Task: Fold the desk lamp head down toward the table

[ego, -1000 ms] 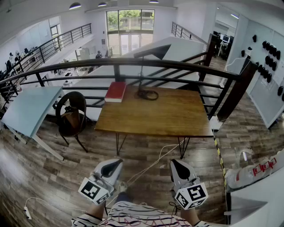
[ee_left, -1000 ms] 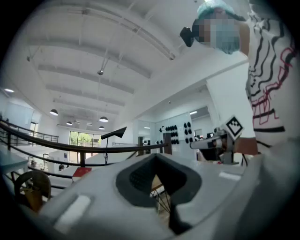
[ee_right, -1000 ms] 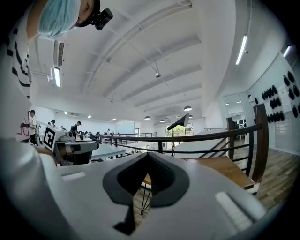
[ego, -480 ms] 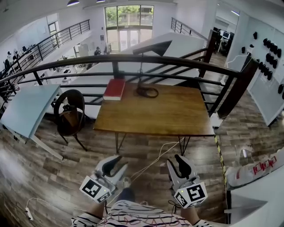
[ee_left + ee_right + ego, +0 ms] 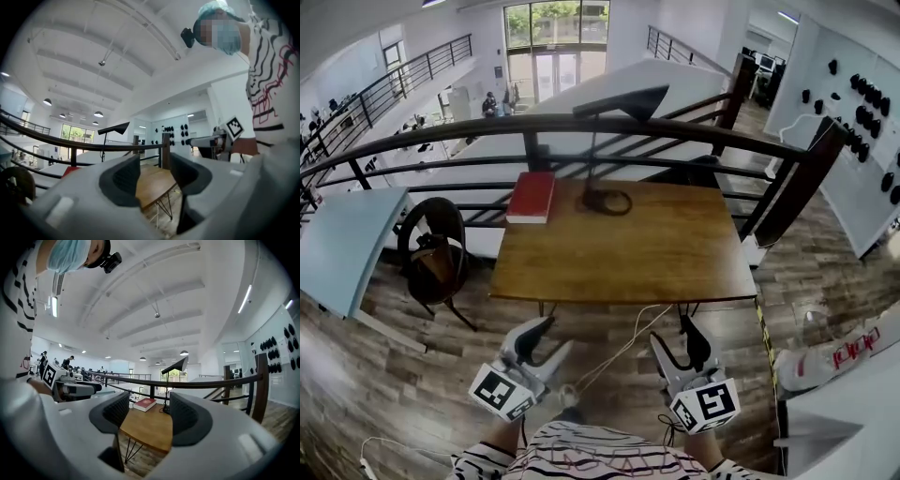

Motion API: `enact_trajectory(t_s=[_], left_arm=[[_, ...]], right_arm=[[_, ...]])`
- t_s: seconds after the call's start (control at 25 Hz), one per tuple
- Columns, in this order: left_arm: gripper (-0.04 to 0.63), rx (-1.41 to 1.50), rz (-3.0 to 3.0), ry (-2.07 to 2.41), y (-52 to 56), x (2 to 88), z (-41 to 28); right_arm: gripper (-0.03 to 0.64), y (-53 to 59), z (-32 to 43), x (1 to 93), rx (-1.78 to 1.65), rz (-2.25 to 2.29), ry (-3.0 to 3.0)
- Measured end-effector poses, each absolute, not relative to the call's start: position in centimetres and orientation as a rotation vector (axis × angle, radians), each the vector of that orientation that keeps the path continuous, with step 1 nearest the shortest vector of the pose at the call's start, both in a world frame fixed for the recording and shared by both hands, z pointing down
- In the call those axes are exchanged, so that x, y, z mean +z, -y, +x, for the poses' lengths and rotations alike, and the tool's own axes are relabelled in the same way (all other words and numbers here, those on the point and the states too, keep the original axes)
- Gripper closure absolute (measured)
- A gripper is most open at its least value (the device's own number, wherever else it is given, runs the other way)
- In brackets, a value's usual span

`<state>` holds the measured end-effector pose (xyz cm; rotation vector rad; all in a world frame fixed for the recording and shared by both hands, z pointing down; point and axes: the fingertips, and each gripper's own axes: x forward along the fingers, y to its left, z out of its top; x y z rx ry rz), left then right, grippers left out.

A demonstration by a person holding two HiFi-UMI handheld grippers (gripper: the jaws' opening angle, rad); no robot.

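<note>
A black desk lamp stands at the far edge of the wooden table [image 5: 675, 262]; its head [image 5: 623, 101] is raised high on a thin stem above a ring base [image 5: 607, 201]. The lamp head [image 5: 176, 365] shows in the right gripper view and the lamp head [image 5: 114, 128] in the left gripper view. My left gripper [image 5: 546, 339] and right gripper [image 5: 684, 342] hover over the floor short of the table's near edge. Both point level at the table, their jaws opening with nothing between them.
A red book [image 5: 532, 196] lies on the table's far left corner. A dark metal railing [image 5: 487, 131] runs behind the table. A black chair [image 5: 436, 258] and a pale blue desk [image 5: 337, 244] stand to the left. A white cable [image 5: 623, 342] trails across the floor.
Both grippers have gone from shut to open and moved forward toward the table, which now sits closer in the head view.
</note>
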<state>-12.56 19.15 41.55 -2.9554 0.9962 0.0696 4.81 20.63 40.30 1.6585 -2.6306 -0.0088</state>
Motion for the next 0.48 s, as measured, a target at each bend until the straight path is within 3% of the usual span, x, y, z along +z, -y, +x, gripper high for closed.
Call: enact_trajectory(t_s=[0.48], left_arm=[[0.361, 0.079, -2.964, -0.891, -2.6, 39.0, -16.8]], right_arm=[[0.33, -6.0, 2.6, 37.4, -0.109, 1.822, 2.488]])
